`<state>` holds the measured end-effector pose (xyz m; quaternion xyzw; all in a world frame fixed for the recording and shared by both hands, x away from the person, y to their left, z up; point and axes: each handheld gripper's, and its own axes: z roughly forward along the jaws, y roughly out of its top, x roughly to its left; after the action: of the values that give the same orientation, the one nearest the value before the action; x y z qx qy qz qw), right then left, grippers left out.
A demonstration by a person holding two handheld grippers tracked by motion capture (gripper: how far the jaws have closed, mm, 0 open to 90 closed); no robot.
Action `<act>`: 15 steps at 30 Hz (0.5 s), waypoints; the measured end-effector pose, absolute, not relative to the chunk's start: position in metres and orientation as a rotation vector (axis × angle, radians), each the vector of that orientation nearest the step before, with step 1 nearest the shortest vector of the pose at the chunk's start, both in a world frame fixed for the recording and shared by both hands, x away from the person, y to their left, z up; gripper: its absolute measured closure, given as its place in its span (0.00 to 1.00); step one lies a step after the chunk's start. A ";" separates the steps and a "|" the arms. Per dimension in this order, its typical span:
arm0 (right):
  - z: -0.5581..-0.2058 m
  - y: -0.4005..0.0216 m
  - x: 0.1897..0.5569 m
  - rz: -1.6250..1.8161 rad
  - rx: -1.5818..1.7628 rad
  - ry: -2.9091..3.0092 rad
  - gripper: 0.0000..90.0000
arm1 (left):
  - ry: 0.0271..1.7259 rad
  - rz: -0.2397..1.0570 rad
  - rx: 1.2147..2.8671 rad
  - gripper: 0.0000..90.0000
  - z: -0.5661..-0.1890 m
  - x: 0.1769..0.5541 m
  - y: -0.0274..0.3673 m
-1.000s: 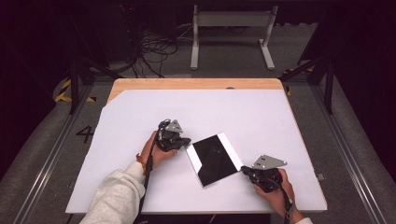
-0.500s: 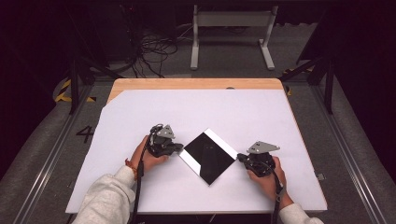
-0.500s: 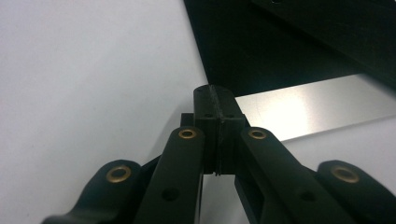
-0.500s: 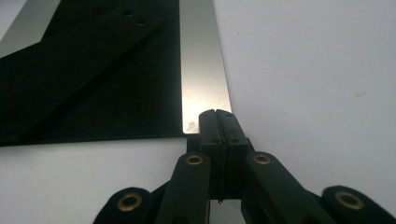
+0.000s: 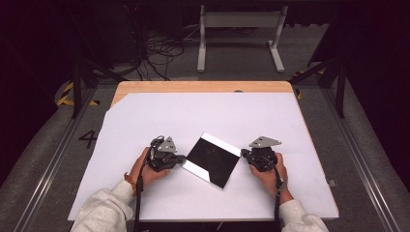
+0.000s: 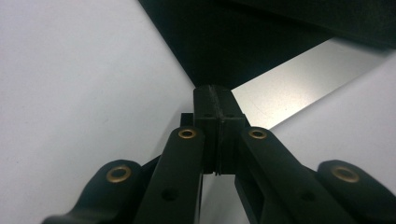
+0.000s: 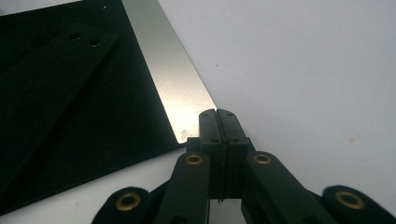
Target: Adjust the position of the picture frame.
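A glossy black square plate [image 5: 212, 158] with a silver strip along two edges lies flat on the white table, turned like a diamond. My left gripper [image 5: 183, 158] is shut, and its tips rest against the plate's left corner [image 6: 243, 42]; in the left gripper view my left gripper [image 6: 215, 91] has nothing between its jaws. My right gripper [image 5: 243, 153] is also shut and touches the plate's right corner. In the right gripper view my right gripper [image 7: 217, 114] meets the end of the silver strip [image 7: 173, 79]. Neither gripper holds the plate.
The white sheet [image 5: 203, 111] covers a wooden table whose bare far edge [image 5: 203, 87] shows. Beyond it on the floor stand a grey metal frame [image 5: 239, 29] and a tangle of cables [image 5: 154, 53]. Rails run along both sides of the table.
The plate has turned counterclockwise into a diamond. My left gripper moved nearer and to the left. My right gripper moved farther away and inward. Both stayed shut against the plate's corners.
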<state>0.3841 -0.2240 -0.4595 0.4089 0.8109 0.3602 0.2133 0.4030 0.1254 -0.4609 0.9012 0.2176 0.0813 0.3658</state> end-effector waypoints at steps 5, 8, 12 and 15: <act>-0.459 -0.221 0.367 1.033 1.106 2.309 0.98 | 0.554 0.194 2.316 1.00 -0.461 0.400 0.126; -0.458 -0.217 0.358 1.027 1.070 2.343 0.98 | 0.565 0.170 2.307 0.99 -0.462 0.400 0.129; -0.457 -0.212 0.349 1.033 1.032 2.385 0.96 | 0.522 0.159 2.312 1.00 -0.462 0.395 0.129; -0.458 -0.211 0.348 1.030 1.023 2.383 0.97 | 0.494 0.150 2.309 1.00 -0.463 0.390 0.126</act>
<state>0.3480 -0.2110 -0.4576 0.3611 0.8408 0.3635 0.1746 0.3900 0.1264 -0.4627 0.9034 0.1934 0.0588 0.3780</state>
